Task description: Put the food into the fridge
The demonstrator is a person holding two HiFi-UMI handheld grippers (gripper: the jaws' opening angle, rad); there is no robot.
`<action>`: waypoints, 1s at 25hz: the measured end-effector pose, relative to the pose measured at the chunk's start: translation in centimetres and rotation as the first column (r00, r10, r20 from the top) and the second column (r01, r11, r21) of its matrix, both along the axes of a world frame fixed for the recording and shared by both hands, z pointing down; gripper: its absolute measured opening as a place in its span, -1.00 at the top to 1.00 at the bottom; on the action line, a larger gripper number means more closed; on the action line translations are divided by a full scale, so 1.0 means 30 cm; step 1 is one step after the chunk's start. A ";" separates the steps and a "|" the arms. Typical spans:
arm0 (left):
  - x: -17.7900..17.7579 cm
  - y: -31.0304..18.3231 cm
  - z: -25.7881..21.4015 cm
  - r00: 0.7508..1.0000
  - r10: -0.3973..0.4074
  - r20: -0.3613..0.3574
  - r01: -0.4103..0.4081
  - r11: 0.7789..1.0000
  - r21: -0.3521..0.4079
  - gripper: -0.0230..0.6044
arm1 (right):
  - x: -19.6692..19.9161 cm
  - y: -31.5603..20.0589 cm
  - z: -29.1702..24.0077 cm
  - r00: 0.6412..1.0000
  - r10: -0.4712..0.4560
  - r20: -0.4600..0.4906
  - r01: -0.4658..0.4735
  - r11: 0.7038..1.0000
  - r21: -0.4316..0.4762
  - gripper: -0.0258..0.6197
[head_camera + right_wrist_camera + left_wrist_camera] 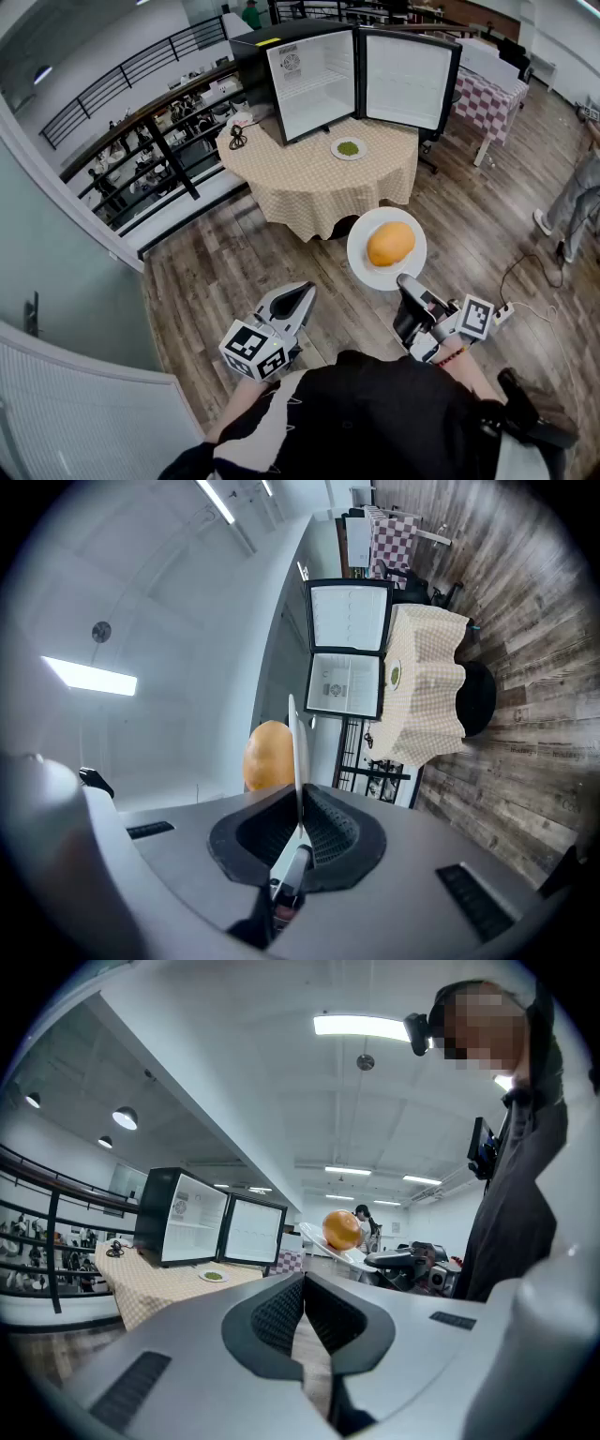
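The food (391, 244), a round orange-yellow item, sits on a white plate (360, 262) carried above the wooden floor (234, 272), well short of the table (309, 187). The right gripper (406, 282) is clamped on the plate's near rim; the left gripper (302, 292) is closed on nothing. We judge the step in hand to be transport. The fridge (309, 89) stands on the table, door open, with a small dish of green food (349, 148) before it. Next we approach, keep the plate level, and slide it onto a shelf, clear of that dish.
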State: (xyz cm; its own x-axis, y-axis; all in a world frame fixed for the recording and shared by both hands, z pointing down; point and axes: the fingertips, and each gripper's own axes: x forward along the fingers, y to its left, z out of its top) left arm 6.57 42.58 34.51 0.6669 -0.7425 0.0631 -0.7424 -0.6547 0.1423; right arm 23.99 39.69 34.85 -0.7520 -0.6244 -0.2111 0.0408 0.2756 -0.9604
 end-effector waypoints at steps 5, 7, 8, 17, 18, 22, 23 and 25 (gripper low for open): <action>-0.005 -0.005 -0.008 1.000 -0.001 -0.005 0.001 1.000 -0.009 0.89 | -0.010 0.001 0.004 1.000 -0.001 0.014 0.001 1.000 -0.020 0.84; -0.009 -0.006 -0.014 1.000 -0.001 -0.004 0.001 1.000 -0.010 0.89 | -0.009 0.000 0.004 1.000 0.005 0.020 -0.004 0.999 -0.032 0.84; -0.011 -0.004 -0.017 1.000 0.001 -0.005 -0.001 1.000 -0.009 0.89 | -0.008 0.000 0.004 1.000 0.008 0.019 -0.008 0.999 -0.035 0.84; -0.092 0.043 -0.012 1.000 0.020 0.008 -0.020 1.000 0.004 0.89 | -0.079 0.039 -0.005 0.999 0.021 0.034 -0.021 1.000 0.003 0.84; -0.097 0.047 -0.019 1.000 0.023 0.012 -0.023 1.000 0.003 0.89 | -0.088 0.039 -0.013 0.999 0.018 0.044 -0.019 1.000 0.005 0.84; -0.108 0.056 -0.047 0.999 0.039 0.032 -0.039 0.999 -0.003 0.89 | -0.104 0.038 -0.035 0.995 0.030 0.096 -0.029 1.000 -0.005 0.82; -0.136 0.059 -0.036 0.999 0.045 0.031 -0.045 0.999 -0.001 0.89 | -0.130 0.044 -0.023 0.995 0.034 0.098 -0.035 0.999 0.001 0.83; -0.202 0.055 -0.012 0.998 0.057 0.024 -0.057 0.998 0.009 0.89 | -0.197 0.057 0.004 0.994 0.036 0.108 -0.038 0.999 0.017 0.84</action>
State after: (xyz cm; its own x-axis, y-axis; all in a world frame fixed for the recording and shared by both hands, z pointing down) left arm 0.51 44.24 34.15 0.7067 -0.7038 0.0725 -0.7068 -0.6975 0.1184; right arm 18.07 41.40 34.96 -0.7011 -0.6462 -0.3016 0.1327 0.2974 -0.9455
